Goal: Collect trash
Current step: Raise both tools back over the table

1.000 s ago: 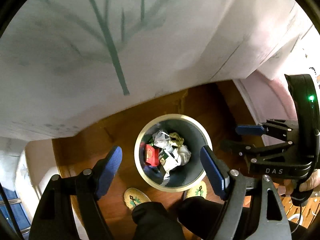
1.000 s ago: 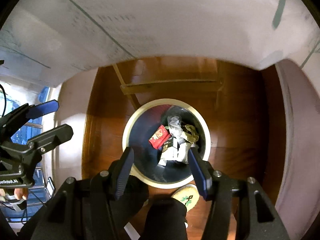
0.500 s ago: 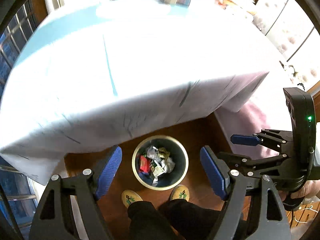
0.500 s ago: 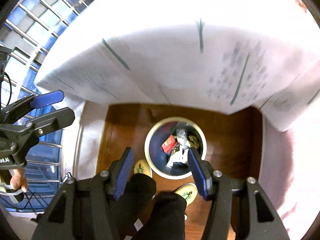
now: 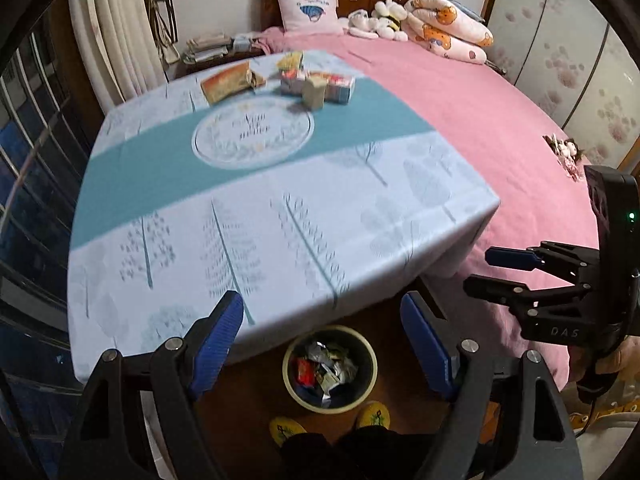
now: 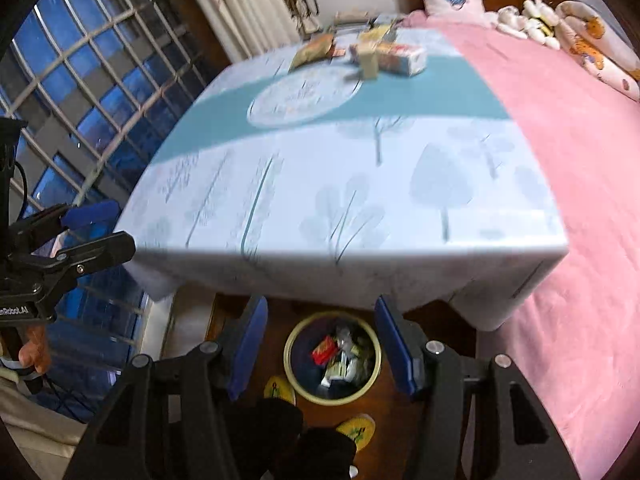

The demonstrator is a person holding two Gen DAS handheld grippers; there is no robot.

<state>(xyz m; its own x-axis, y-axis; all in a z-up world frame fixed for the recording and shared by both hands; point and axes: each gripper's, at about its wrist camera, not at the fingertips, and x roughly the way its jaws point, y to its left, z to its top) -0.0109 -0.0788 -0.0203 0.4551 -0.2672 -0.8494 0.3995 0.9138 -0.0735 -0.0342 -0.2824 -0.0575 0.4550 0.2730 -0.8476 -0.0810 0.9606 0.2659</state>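
A round trash bin (image 5: 330, 365) with wrappers inside stands on the wood floor under the table's near edge; it also shows in the right wrist view (image 6: 333, 358). My left gripper (image 5: 322, 340) is open and empty, high above the bin. My right gripper (image 6: 318, 342) is open and empty too, and shows from the side in the left wrist view (image 5: 488, 268). On the far side of the table lie an orange snack packet (image 5: 228, 82), a small carton (image 5: 313, 94) and a printed box (image 5: 336, 86); the box also shows in the right wrist view (image 6: 402, 58).
The table wears a pale blue tree-print cloth (image 5: 256, 208) with a teal band and a round plate (image 5: 253, 138). A pink bed (image 5: 500, 120) lies right, with pillows and plush toys. A barred window (image 6: 80, 92) is left. My slippered feet (image 5: 372, 414) stand by the bin.
Both grippers have risen and tilted up from just above the bin. The table top, the bed and the items at the far side have come into view. Both stay open.
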